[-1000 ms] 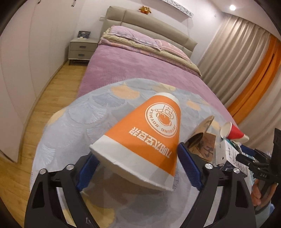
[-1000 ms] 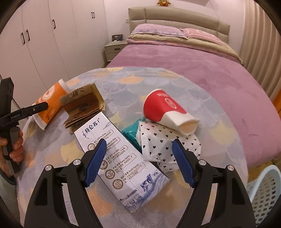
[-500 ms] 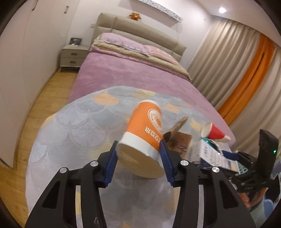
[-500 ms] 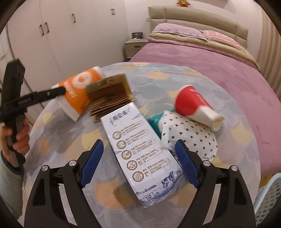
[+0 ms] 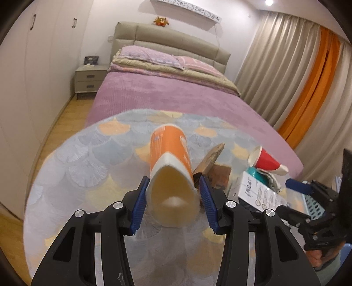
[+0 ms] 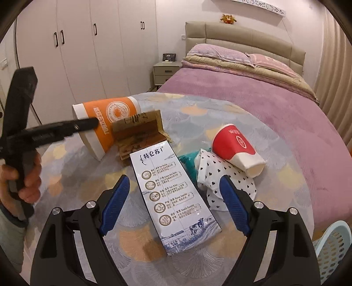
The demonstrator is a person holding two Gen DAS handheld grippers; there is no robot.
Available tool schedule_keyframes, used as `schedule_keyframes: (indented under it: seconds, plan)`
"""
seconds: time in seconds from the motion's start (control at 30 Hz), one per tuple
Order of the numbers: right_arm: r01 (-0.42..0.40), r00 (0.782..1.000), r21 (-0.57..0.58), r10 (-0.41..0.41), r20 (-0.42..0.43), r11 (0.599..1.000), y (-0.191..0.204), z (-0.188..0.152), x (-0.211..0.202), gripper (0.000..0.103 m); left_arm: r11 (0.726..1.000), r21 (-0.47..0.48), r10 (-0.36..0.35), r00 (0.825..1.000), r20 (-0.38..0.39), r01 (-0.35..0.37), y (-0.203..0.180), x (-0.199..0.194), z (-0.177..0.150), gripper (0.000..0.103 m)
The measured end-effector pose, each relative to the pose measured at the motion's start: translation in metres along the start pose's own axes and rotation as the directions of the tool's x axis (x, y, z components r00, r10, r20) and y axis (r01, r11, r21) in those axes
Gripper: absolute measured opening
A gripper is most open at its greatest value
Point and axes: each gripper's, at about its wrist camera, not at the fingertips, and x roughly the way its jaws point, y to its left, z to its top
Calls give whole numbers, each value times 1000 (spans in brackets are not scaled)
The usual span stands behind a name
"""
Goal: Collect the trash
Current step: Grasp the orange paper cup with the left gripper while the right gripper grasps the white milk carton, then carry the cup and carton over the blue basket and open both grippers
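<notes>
Orange cup [image 5: 170, 167] squeezed between left tool [image 5: 173, 204] pads; right tool [image 6: 173, 202] wide open.

This is a bedroom in a home. A wide bed [image 6: 253, 103] with a purple cover fills the upper right of the right wrist view, backed by a padded beige headboard [image 6: 242, 39] with pillows and folded blankets stacked against it. A small plush toy [image 6: 228, 18] sits on top of the headboard. A two-drawer nightstand [image 6: 164, 72] stands just beside the bed, and white wardrobe doors [image 6: 88, 48] line the wall at upper left. In the left wrist view, beige and orange curtains [image 5: 297, 77] hang at upper right, and wooden flooring [image 5: 66, 118] runs along the left. A round tabletop [image 6: 220, 114] with a fan-patterned cloth stands at the foot of the bed.
</notes>
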Motion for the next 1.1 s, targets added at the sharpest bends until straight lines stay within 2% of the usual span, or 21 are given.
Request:
schedule_keyframes:
  seconds: [0.2, 0.3, 0.53, 0.67, 0.73, 0.83, 1.1]
  plan:
    - [-12, 999, 0, 12, -51, 1000, 2, 1, 22, 79, 999, -22, 29, 999, -32, -29, 5, 14, -5, 44]
    - [-19, 998, 17, 20, -66, 1000, 0, 2, 31, 79, 999, -20, 29, 999, -30, -30, 5, 14, -5, 41]
    - [-28, 995, -5, 28, -99, 1000, 6, -1, 37, 65, 999, -30, 13, 1000, -12, -13, 6, 6, -7, 36]
    - [14, 989, -31, -19, -148, 999, 18, -4, 44, 62, 999, -39, 6, 1000, 6, -6, 5, -7, -10, 36]
    - [21, 987, -31, -26, -157, 999, 21, -6, 46, 56, 999, -33, 8, 1000, 17, -7, 3, -16, -13, 36]
    - [16, 991, -25, -19, -130, 1000, 25, -9, 35, 52, 1000, -27, 12, 999, 36, -11, 2, -30, -13, 36]
    - [27, 999, -35, -28, -27, 999, 36, -22, -22, 51, 1000, -11, -23, 995, 100, 24, -16, -71, -16, 36]
